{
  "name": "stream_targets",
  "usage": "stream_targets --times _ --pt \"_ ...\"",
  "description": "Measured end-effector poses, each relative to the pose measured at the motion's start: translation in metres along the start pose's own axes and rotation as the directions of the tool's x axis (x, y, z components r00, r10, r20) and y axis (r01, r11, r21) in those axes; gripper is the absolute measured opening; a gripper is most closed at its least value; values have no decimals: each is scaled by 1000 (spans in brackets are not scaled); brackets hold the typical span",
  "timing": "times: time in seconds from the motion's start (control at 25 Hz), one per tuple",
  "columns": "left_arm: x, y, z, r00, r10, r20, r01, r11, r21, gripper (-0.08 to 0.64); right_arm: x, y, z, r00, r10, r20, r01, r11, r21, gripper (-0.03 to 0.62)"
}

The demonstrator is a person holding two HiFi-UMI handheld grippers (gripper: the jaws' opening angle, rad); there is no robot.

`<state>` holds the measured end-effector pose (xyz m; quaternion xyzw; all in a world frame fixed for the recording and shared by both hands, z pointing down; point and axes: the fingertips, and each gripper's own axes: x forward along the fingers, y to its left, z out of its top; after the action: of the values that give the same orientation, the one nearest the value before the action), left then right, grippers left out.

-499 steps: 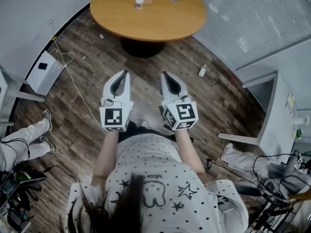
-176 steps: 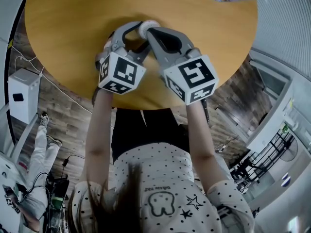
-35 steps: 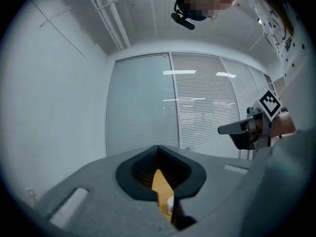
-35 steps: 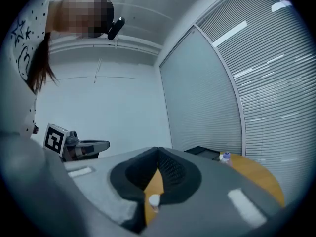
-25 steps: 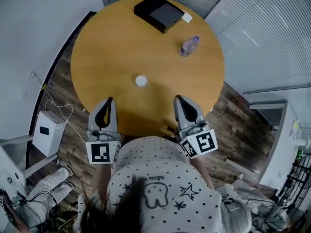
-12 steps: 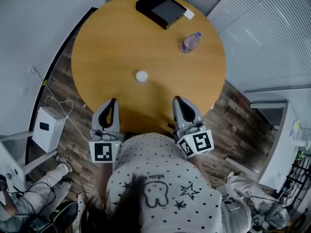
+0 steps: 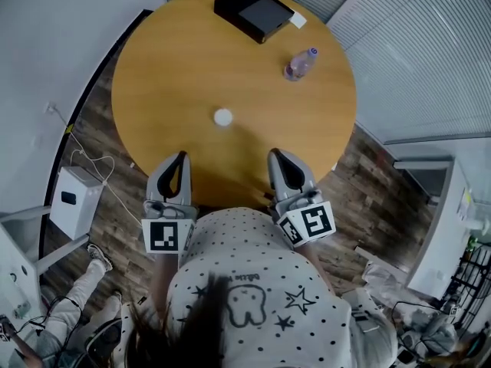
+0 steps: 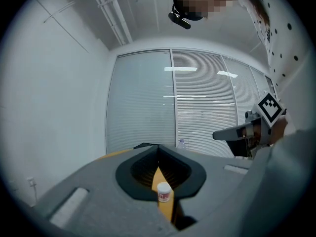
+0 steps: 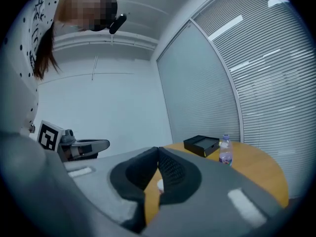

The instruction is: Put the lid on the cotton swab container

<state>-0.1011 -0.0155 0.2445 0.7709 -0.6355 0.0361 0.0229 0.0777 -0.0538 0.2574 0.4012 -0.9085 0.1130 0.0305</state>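
left gripper (image 8: 158, 151): jaws closed tip to tip, nothing between them. right gripper (image 9: 158, 150): same, jaws together, empty. Both gripper views just look past the tips at the cotton swab container (image 8: 164, 196) further out on the table (image 7: 169, 67).

Head view: both grippers are pulled in against the torso, tips just over the near edge of the table. The container stands upright and alone, roughly mid-table and a bit toward the near edge, well apart from both grippers.

Change: 7 s ago the 2 grippers were together on the container, working at its top. By 1 s ago they had let go and backed off. Since then there's only small drift, and the container hasn't moved. A white lid (image 8: 164, 186) shows on top of it in the left gripper view. It looks level, but it's too small to check the seating.

My read: lid placement looks done and this is the retreat. At most a seating check is left.

Untouched on the far half: water bottle (image 7: 299, 64) toward the right edge, black box (image 7: 254, 11) at the far edge.
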Motion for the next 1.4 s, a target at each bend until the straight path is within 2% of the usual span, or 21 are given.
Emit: stream_targets --times 0.32,1.4 --pt "1 -5 4 1000 -28 14 28 1000 6 9 1 5 2 1000 8 -1 -8 1000 -12 5" --pt "1 -6 5 999 -48 18 48 999 -5 9 0 9 4 1000 -6 1 6 1000 -27 3"
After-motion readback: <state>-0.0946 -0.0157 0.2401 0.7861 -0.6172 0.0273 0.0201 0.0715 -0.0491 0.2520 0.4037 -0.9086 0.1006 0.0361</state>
